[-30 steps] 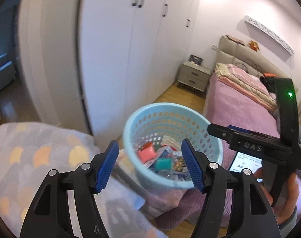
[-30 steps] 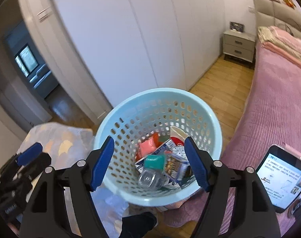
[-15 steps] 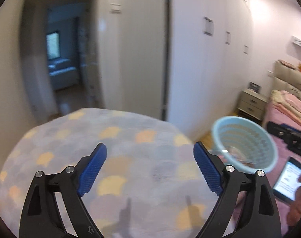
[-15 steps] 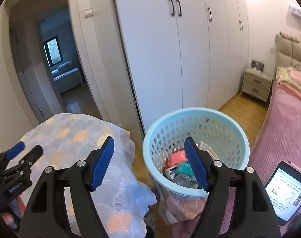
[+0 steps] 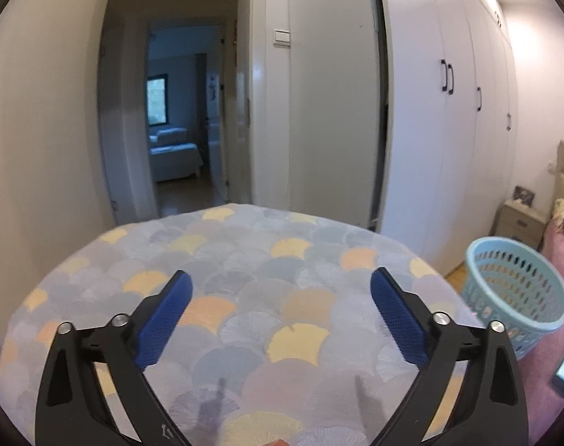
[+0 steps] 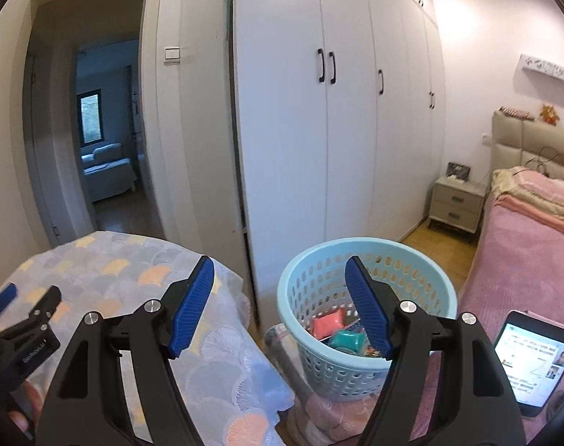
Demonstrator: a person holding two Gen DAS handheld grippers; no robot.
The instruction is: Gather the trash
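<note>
- Wardrobe (image 6: 337, 111): white doors w/ dark handles, runs along the wall behind everything; doorway (image 5: 178, 119) to its left opens onto a dim room.
- Bed (image 6: 534, 260): pink cover, far right in the R view; folded blankets at the head end, nightstand (image 6: 454, 204) beside it by the wall.
- Bench (image 5: 245, 297): covered in a scallop-pattern cloth, grey w/ yellow and orange patches. Fills the lower half of my L view; nothing lies on the cloth that I can see.
- Basket (image 6: 367, 297): light blue, perforated, upright, sits betw. bench and bed on what looks like pink fabric. In the L view it shows at far right (image 5: 516, 297).
- Trash inside basket: a pink-red packet (image 6: 324, 325), a teal piece (image 6: 347, 340) next to it, other bits partly hidden by my R finger.
- Phone (image 6: 531, 356): screen lit, lower right, on the bed edge.
- Left hand-held gripper (image 5: 280, 310): blue pads spread wide, grips nothing, held over the cloth. Also seen at the L edge of the R view (image 6: 25, 301).
- Right hand-held gripper (image 6: 278, 303): pads spread wide too, nothing betw. them; the right pad overlaps the basket in the view.
</note>
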